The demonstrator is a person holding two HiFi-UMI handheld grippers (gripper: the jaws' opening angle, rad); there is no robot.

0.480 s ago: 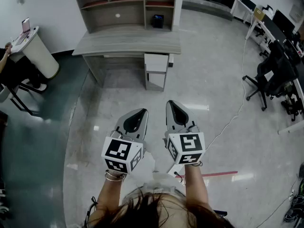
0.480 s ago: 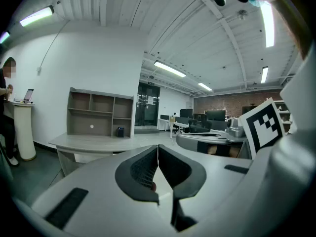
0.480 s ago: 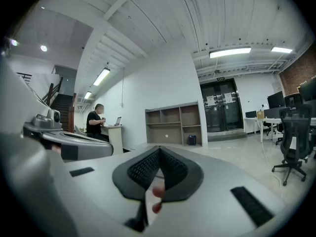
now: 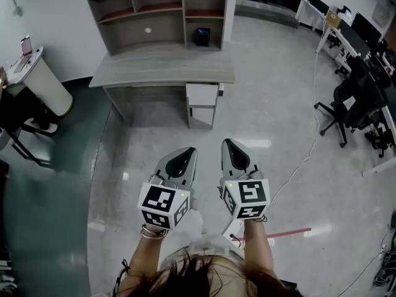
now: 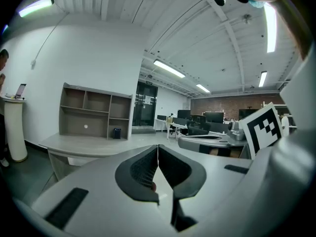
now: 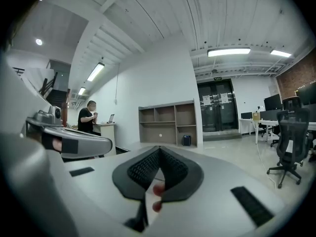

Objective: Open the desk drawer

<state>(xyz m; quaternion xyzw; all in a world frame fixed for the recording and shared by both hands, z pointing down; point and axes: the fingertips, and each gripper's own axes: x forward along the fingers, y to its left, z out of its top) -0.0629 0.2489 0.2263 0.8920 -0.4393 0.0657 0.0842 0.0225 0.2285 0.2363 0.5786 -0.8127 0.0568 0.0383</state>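
Observation:
The grey desk (image 4: 164, 68) with its shelf hutch (image 4: 162, 11) stands at the far side of the floor, well ahead of both grippers. A white-fronted drawer unit (image 4: 202, 94) sits under the desk's right end. My left gripper (image 4: 187, 151) and right gripper (image 4: 230, 143) are held side by side over bare floor and point toward the desk. Both are shut with nothing between the jaws. In the left gripper view the left gripper (image 5: 157, 146) has the desk (image 5: 84, 144) beyond it. The right gripper (image 6: 159, 149) points at the hutch (image 6: 169, 125).
Office chairs (image 4: 349, 104) and desks with monitors stand at the right. A cable (image 4: 307, 146) and a red tape strip (image 4: 288, 232) lie on the floor to the right. A white round stand (image 4: 42, 76) and a person (image 6: 88, 117) are at the left.
Both grippers sit slightly lower in the head view and the desk slightly higher and further left. Their jaws stay shut.

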